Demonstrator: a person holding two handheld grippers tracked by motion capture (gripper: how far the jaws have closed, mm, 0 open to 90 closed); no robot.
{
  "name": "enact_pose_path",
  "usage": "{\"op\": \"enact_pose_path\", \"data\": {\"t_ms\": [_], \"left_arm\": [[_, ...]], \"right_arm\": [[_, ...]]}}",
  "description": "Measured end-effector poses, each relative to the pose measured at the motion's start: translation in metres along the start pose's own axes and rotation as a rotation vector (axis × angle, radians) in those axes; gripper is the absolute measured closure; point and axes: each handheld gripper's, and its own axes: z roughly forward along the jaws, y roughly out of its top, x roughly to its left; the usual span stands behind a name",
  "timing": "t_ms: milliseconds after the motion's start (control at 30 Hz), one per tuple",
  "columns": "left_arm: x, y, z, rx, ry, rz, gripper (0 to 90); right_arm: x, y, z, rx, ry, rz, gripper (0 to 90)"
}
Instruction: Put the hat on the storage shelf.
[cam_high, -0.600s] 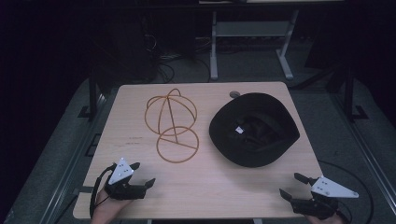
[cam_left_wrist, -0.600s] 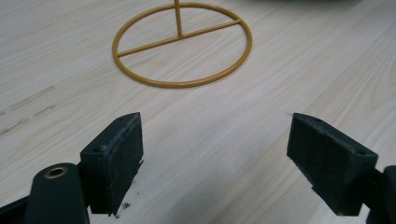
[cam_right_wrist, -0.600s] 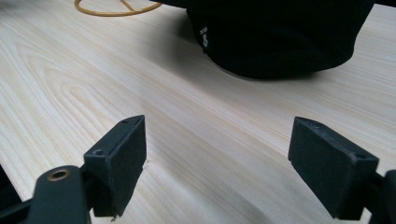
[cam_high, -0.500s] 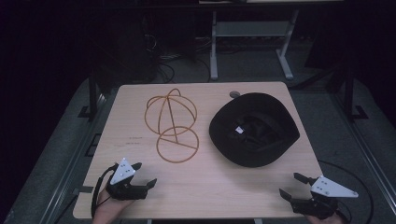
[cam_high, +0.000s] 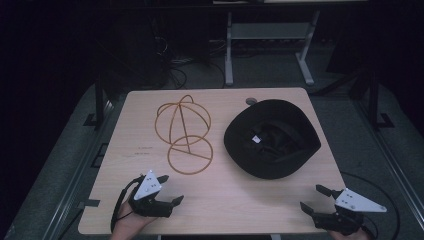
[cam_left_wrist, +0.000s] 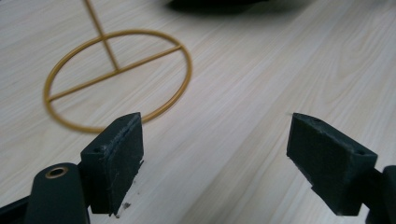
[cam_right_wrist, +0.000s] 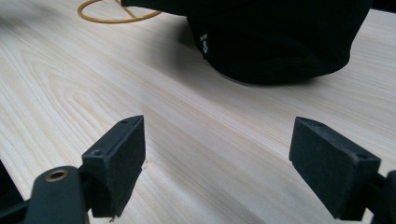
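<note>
your left gripper (cam_high: 168, 189) and right gripper (cam_high: 313, 198) both sit released at the near table (cam_high: 225, 200) edge, nothing between jaws. wire hat stand (cam_high: 184, 134) lies mid-left, black hat (cam_high: 271, 137) upturned beside it on the right.

From the left gripper (cam_left_wrist: 212, 158) we see the thin golden wire hat stand (cam_left_wrist: 116, 70) ahead of its jaws only in part: the ring base lies whole on the wood, but the upright rod runs off the top edge, and the black fabric bucket hat (cam_left_wrist: 224, 3) beyond is a blurred dark strip cut by that edge. Ahead of the right gripper (cam_right_wrist: 217, 161) the hat's crown and far brim are cut off at the top, its small white label (cam_right_wrist: 204, 39) is too small for us to read, and the hat hides most of the stand's ring.
</note>
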Motion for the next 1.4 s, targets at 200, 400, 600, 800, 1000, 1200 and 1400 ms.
{"op": "enact_pose_path", "data": {"t_ms": [200, 400, 600, 800, 1000, 1200, 1400], "left_arm": [[-0.009, 0.011, 0.009, 0.007, -0.029, 0.036, 18.2], [-0.022, 0.029, 0.019, -0.015, -0.064, 0.078, 18.5], [-0.031, 0.044, 0.031, -0.023, -0.087, 0.104, 18.7], [-0.042, 0.061, 0.050, -0.011, -0.117, 0.148, 18.5], [-0.052, 0.077, 0.067, -0.010, -0.146, 0.168, 18.6], [-0.061, 0.098, 0.092, -0.002, -0.162, 0.198, 18.5], [-0.064, 0.114, 0.114, 0.015, -0.176, 0.214, 17.5]], "right_arm": [[-0.001, 0.000, 0.000, 0.001, 0.003, -0.002, 18.0], [-0.001, 0.000, -0.001, -0.004, 0.006, 0.000, 18.1], [-0.003, -0.001, -0.001, -0.008, 0.006, 0.011, 18.0], [-0.005, -0.001, -0.002, -0.010, 0.006, 0.014, 18.0], [-0.007, -0.002, -0.004, -0.014, 0.008, 0.022, 17.9], [-0.007, -0.001, -0.003, -0.015, 0.017, 0.022, 17.8], [-0.006, -0.001, -0.002, -0.013, 0.029, 0.017, 17.8]]}}
